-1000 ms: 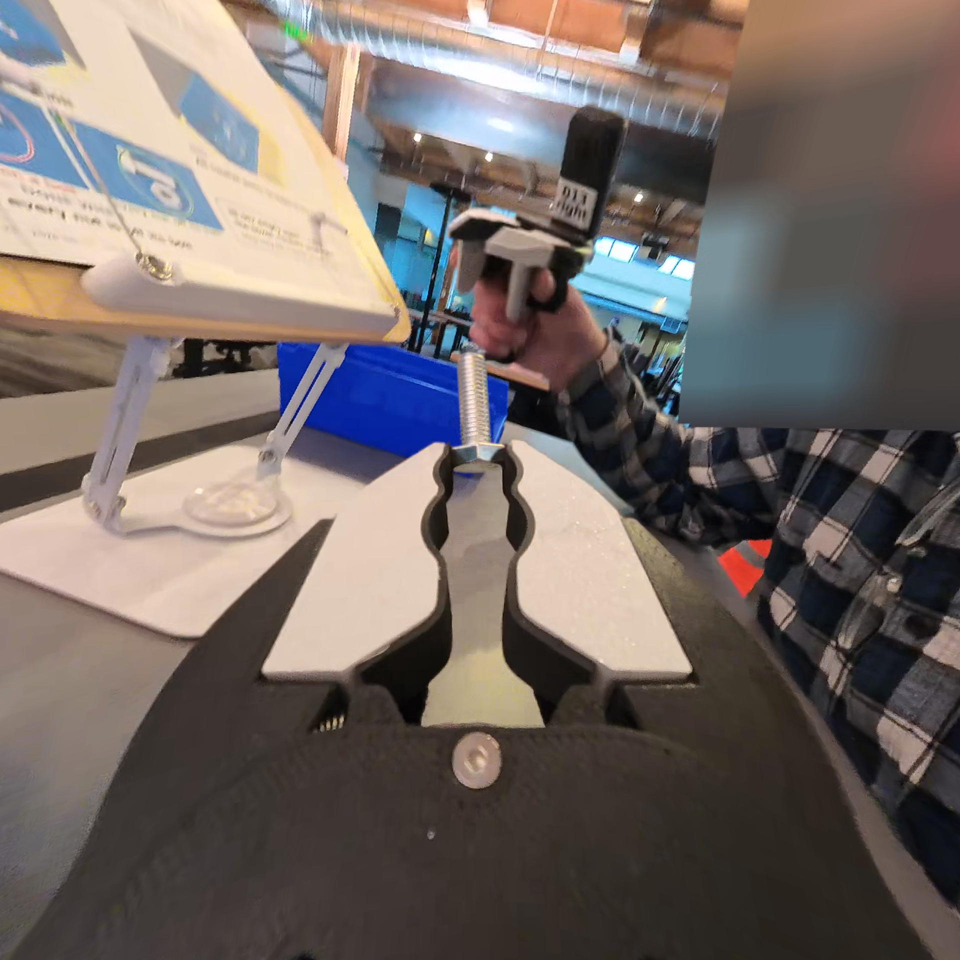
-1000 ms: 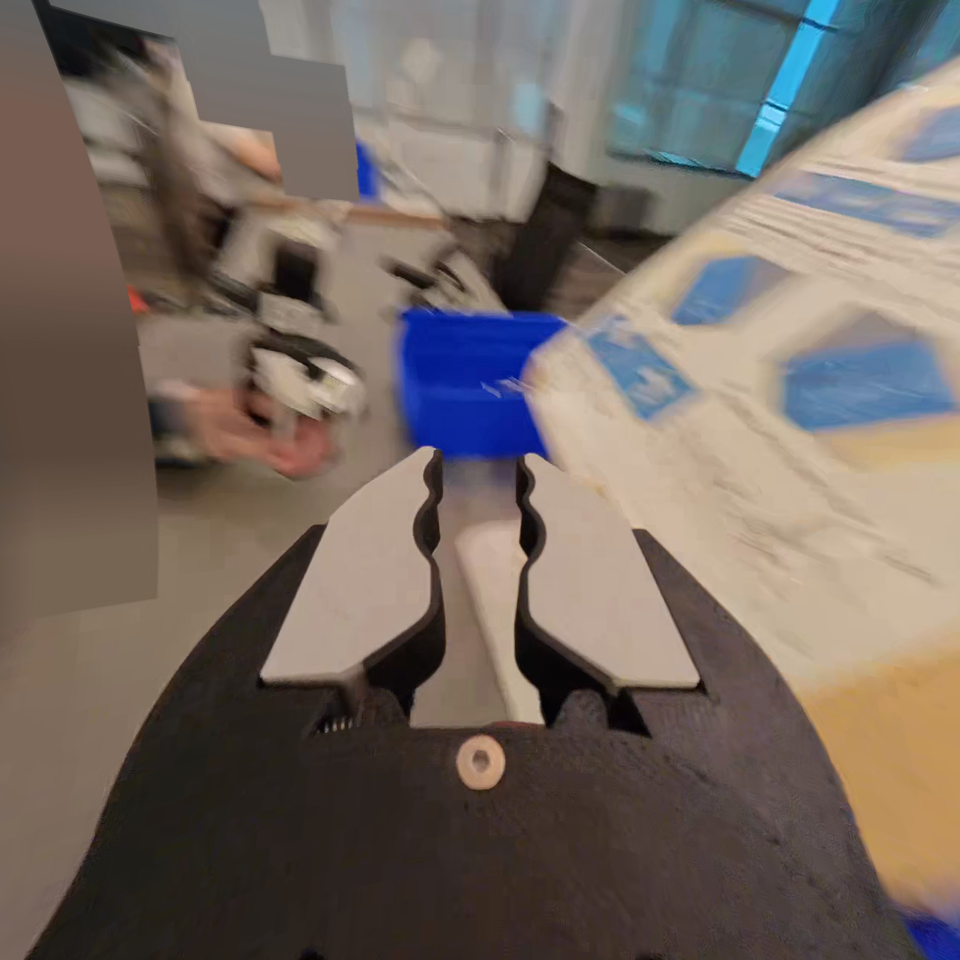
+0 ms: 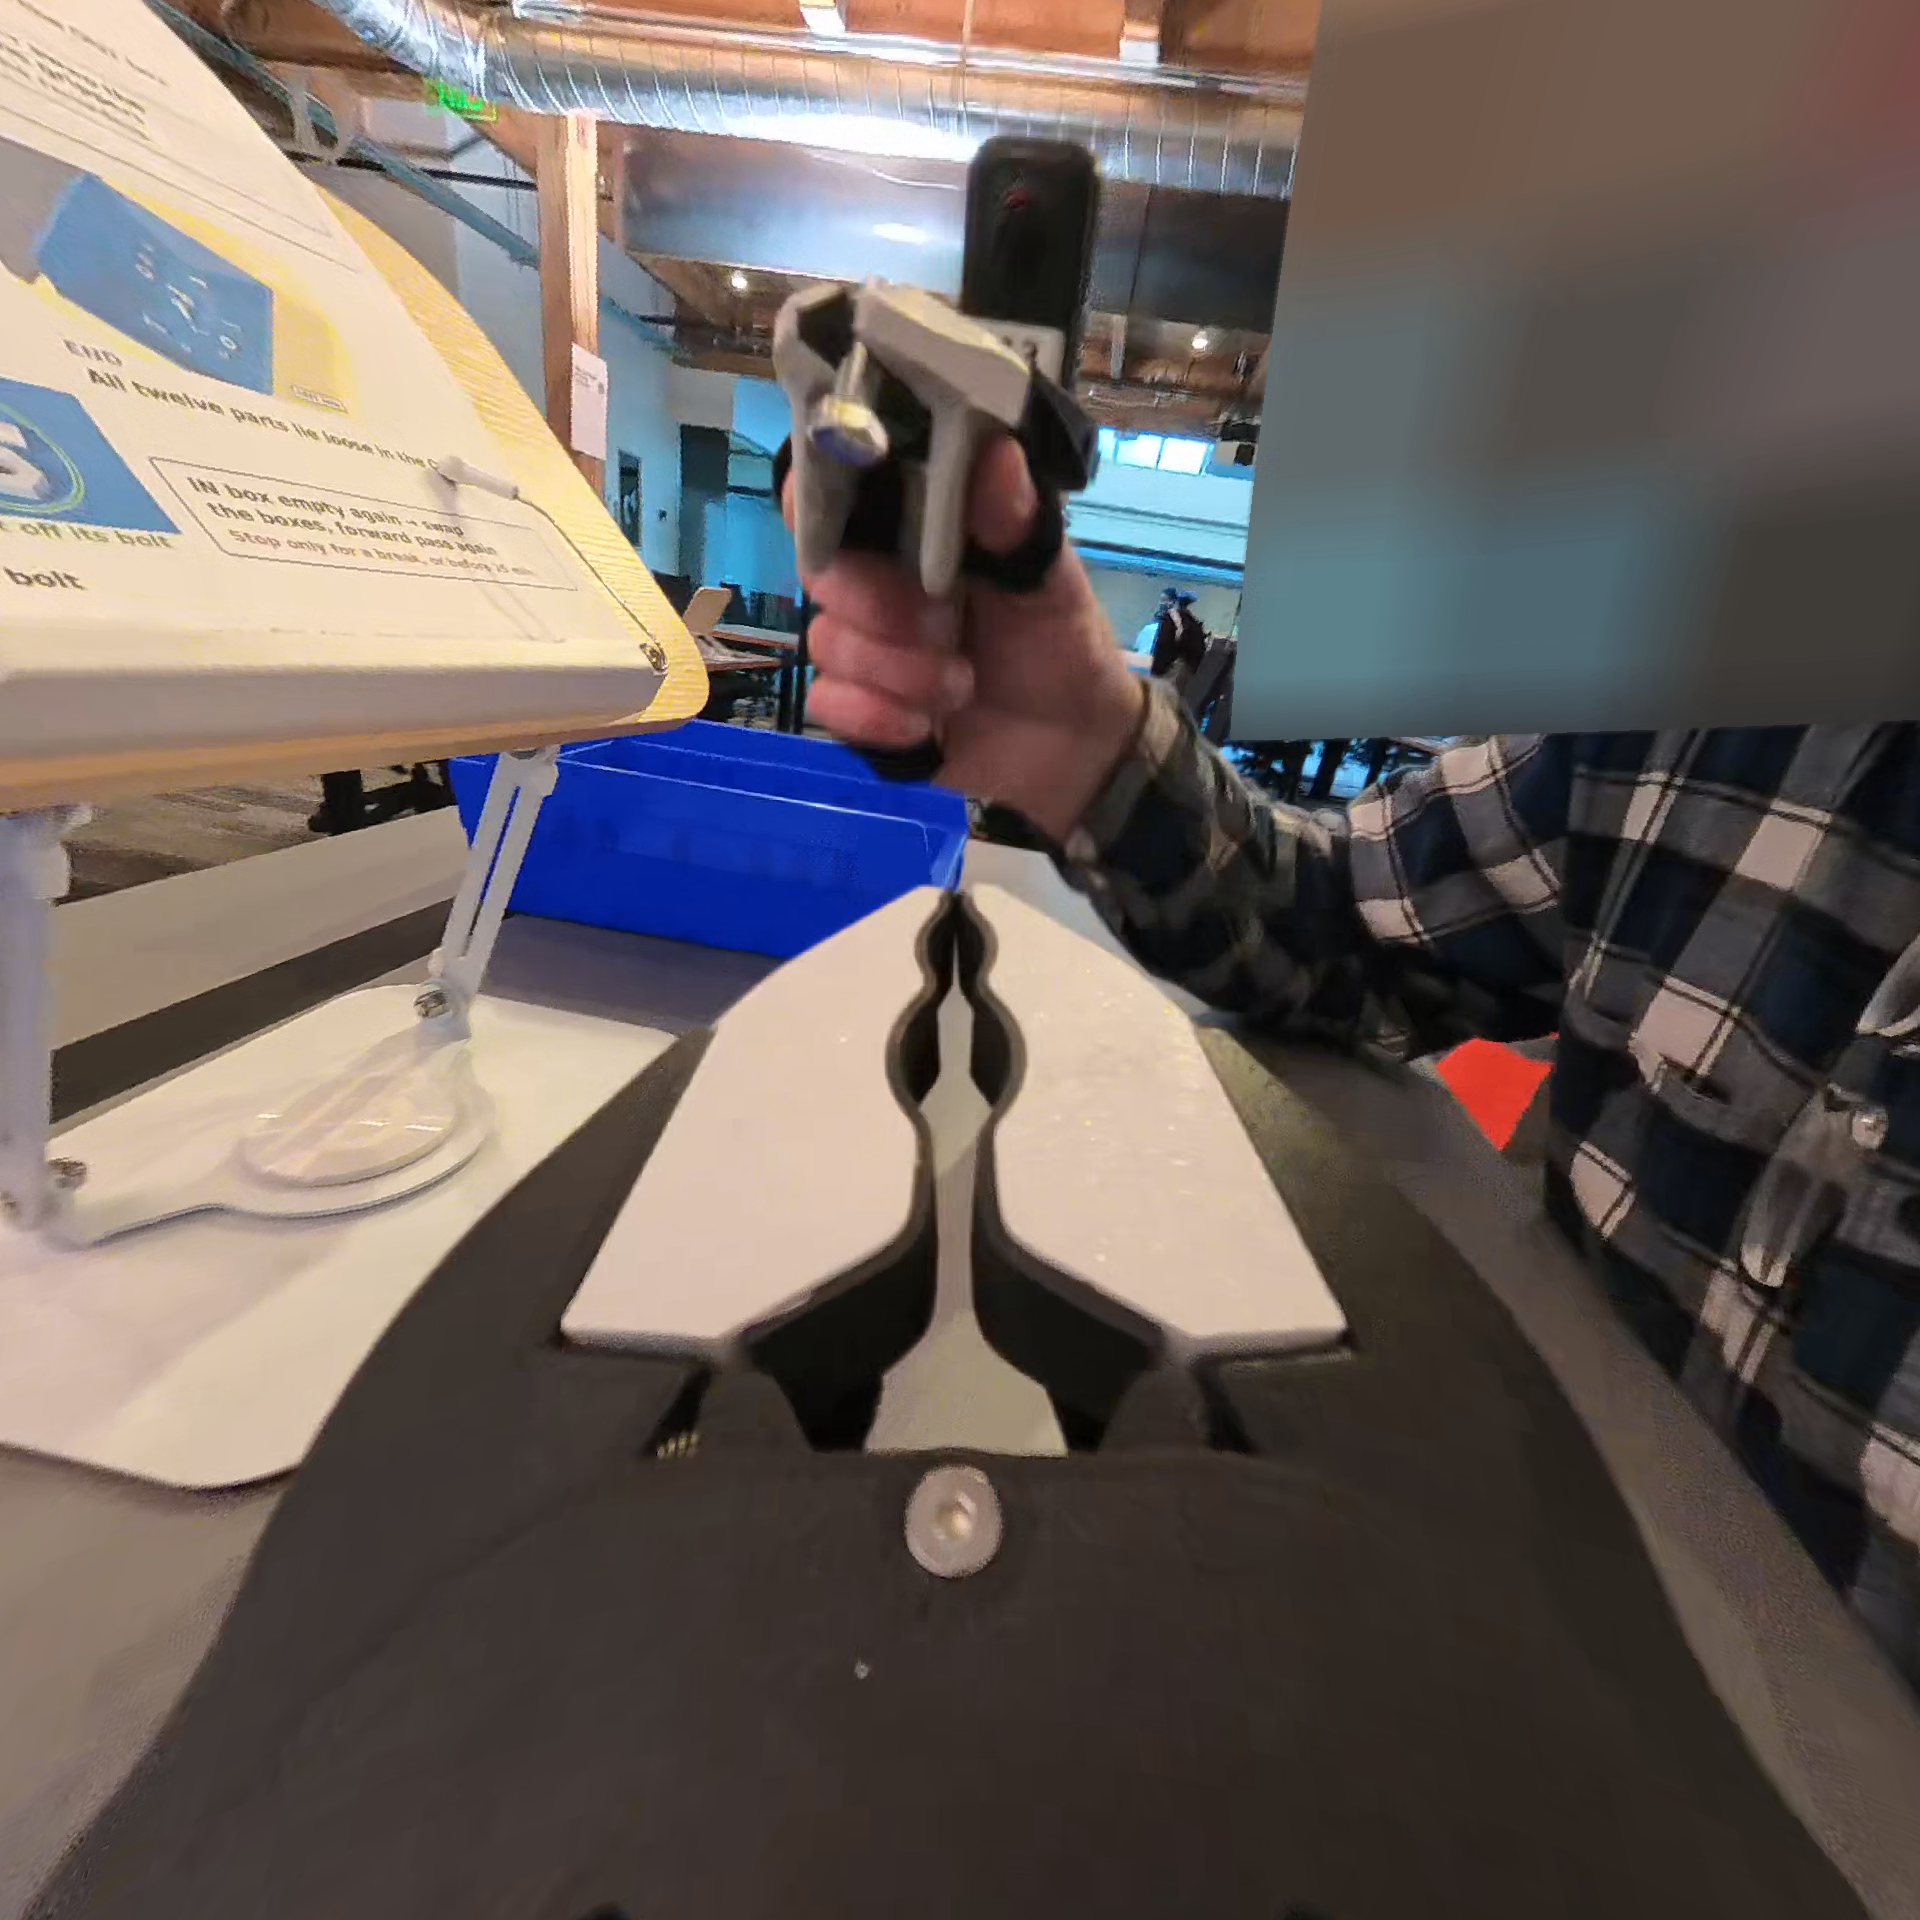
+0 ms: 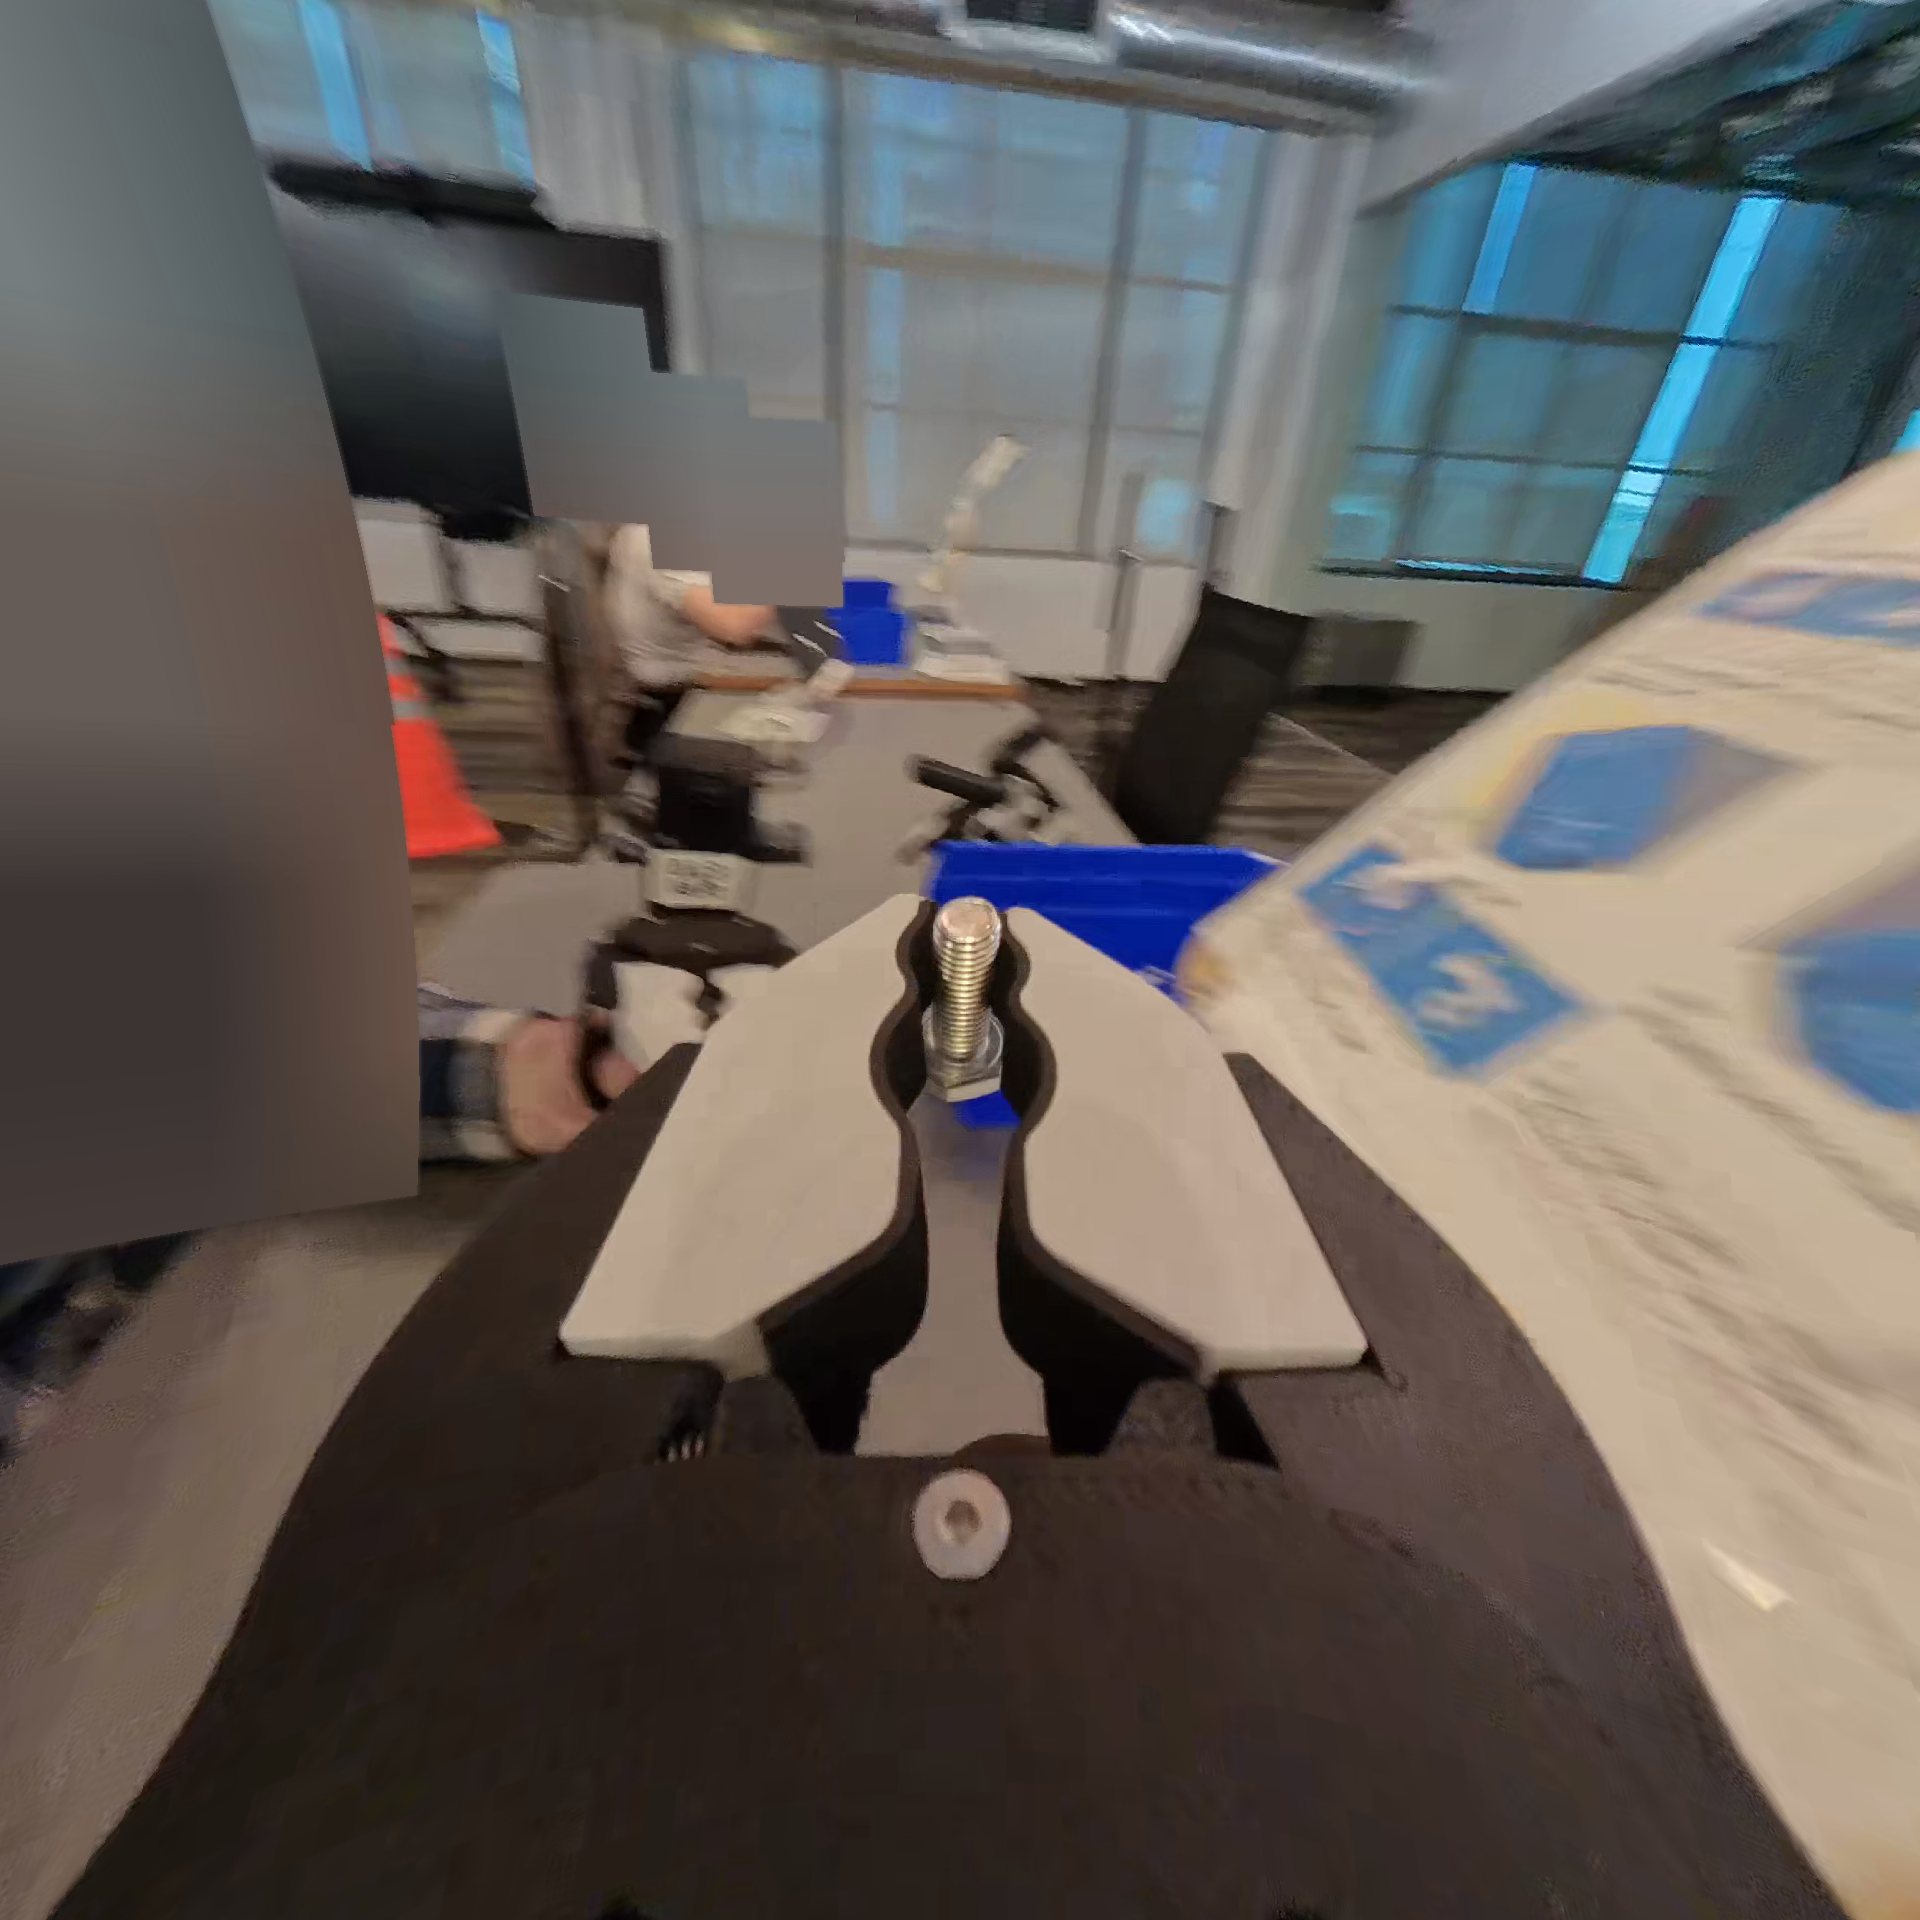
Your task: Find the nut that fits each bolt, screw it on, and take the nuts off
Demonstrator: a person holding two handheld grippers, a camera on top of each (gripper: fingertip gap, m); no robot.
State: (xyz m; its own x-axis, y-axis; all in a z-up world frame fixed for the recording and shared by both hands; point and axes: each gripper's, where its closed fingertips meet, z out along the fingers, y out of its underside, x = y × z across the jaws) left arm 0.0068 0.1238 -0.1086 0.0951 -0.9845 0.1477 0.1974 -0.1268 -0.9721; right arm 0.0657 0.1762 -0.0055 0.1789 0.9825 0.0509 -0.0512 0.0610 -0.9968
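In the right wrist view my right gripper (image 4: 964, 920) is shut on a silver bolt (image 4: 964, 987). Its threaded shaft stands between the fingertips, with a hex piece (image 4: 961, 1075) at its lower end. The left wrist view shows the same gripper (image 3: 868, 447) raised in a hand, with the bolt (image 3: 844, 431) in its fingers. My left gripper (image 3: 956, 909) sits low over the grey table (image 3: 156, 935). It is shut with the pads together and nothing between them.
A blue bin (image 3: 717, 831) stands on the table just beyond my left gripper and also shows in the right wrist view (image 4: 1091, 883). An instruction board (image 3: 312, 468) on a white stand (image 3: 312, 1143) is at the left. A plaid sleeve (image 3: 1558, 935) is at the right. The left gripper's tips are roughly 15 cm from the right gripper's.
My left gripper held the bolt's hex end at its tips; it has let go and its pads have come together on air. My right gripper has shut on the bolt and carried it up and away.
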